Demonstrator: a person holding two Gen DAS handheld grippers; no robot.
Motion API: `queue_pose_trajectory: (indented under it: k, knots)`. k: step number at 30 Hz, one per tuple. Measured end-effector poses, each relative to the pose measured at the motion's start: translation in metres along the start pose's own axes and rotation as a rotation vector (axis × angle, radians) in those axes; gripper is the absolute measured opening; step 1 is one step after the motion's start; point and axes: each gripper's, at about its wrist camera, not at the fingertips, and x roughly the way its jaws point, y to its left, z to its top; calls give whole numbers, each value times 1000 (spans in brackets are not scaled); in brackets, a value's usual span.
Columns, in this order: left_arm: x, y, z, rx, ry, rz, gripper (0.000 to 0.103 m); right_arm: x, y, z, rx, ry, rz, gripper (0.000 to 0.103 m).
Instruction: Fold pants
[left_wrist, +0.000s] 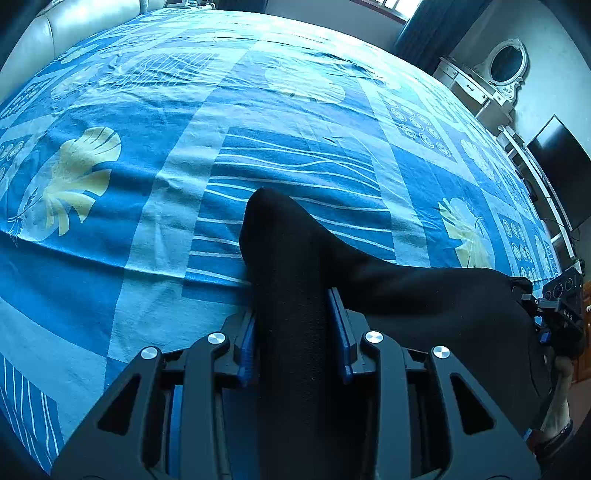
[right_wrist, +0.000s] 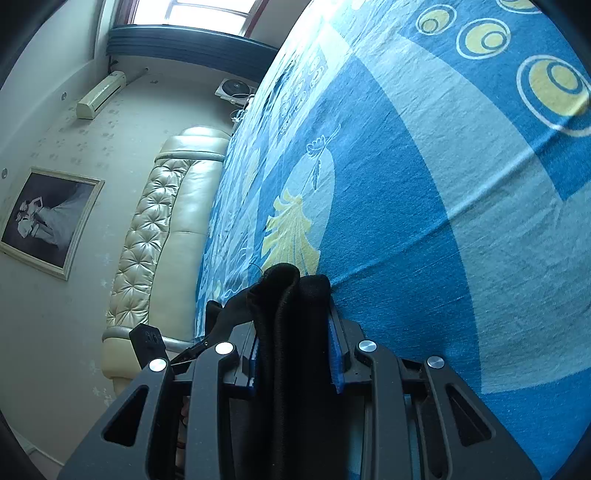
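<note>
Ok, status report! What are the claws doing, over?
Left gripper shut on pants. Right gripper shut on pants too. Pants stretched between them over the bed. Nothing in the way.

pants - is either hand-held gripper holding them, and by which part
Both are. The left hand-held gripper clamps a bunched fold of the black pants; the right hand-held gripper clamps a bunched, ribbed edge. Which part of the garment cannot be told.

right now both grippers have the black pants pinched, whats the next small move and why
Probably lower both together onto the bed sheet. The left hand-held gripper and right hand-held gripper each clamp bunched black pants, which hang stretched between them.
</note>
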Motion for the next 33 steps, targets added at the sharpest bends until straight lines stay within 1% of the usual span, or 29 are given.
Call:
queue_pose_trajectory:
  k: [9,11,12,13,15,16,17,18,19,20,22,25,28,33]
  knots:
    - [0,0,0,0,1,-1,34,0,0,2,5,-2,1,28]
    - [0,1,0,-1,2,3,36,0,0,2,4,-1,1,28]
    - [0,0,0,-2,3,4,39,0,0,2,4,-1,4,29]
    - [0,1,0,-5,3,12,42,0,0,3,7,1,9,31]
    - [-2,4,0,-18,-2,33,66,-2,-1,5,24,9,22,35]
    - [-5,8,0,-35,-7,33,71,-4,0,5,34,12,27,40]
    - [-8,13,0,-54,-13,26,81,-8,1,5,46,14,28,43]
    - [-11,17,0,-70,-18,15,85,-11,3,4,52,11,28,49]
    - [-18,25,-3,-101,-26,-12,86,-17,3,5,58,3,29,56]
    - [-21,30,-5,-118,-28,-24,87,-25,3,4,65,-14,25,62]
    - [-30,45,-12,-172,-26,-53,88,-41,2,2,79,-44,2,67]
    - [-44,71,-29,-270,-11,-125,89,-74,-5,-4,98,-95,-34,71]
    - [-61,91,-50,-339,-15,-152,89,-100,-14,-11,109,-122,-62,71]
    - [-85,97,-83,-338,-8,-161,89,-137,-30,-31,137,-149,-82,72]
